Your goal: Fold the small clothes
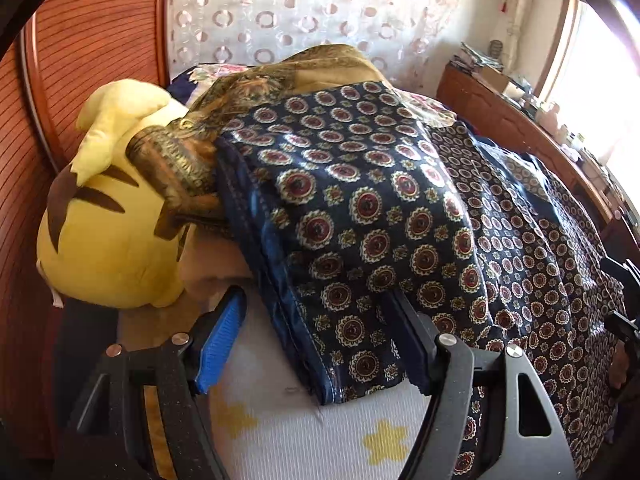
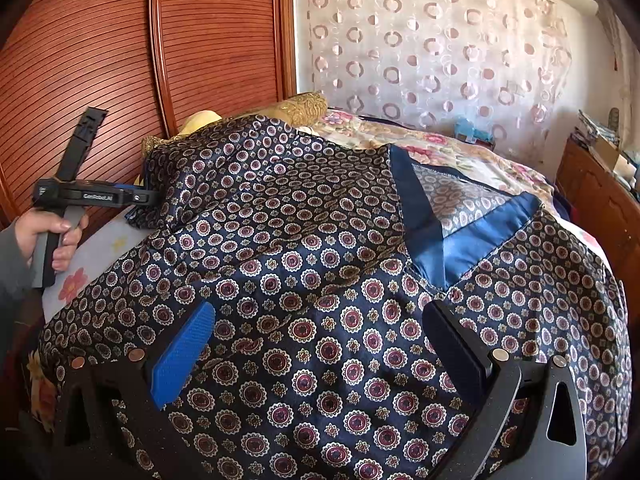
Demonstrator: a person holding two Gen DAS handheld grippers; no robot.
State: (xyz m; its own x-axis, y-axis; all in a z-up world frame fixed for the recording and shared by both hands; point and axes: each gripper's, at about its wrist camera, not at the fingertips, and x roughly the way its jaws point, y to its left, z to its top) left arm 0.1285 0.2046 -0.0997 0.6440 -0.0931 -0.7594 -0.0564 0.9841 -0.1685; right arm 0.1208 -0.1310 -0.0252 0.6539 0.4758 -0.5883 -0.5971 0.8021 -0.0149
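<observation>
Spread across the bed [image 2: 460, 152], the navy medallion-print shirt [image 2: 320, 280] lies flat, blue collar up. Its folded sleeve [image 1: 340, 240] sits between the left claw's [image 1: 316, 344] parted fingers, unpinched. Over the shirt's body, the right claw [image 2: 320, 344] gapes empty.

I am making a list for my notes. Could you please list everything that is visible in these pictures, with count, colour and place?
patterned garment: one, navy with red-and-cream medallions, blue collar, spread over the bed.
plush toy: one, yellow with brown stripes, left of the sleeve.
gold cushion: one, behind the garment.
bed sheet: one, white with yellow stars, under the sleeve end.
floral quilt: one, cream and pink, far side.
wardrobe doors: red-brown, left.
curtain: white with rings, back wall.
left gripper: open around the sleeve end.
right gripper: open over the garment.
hand: one, holding the left gripper.
</observation>
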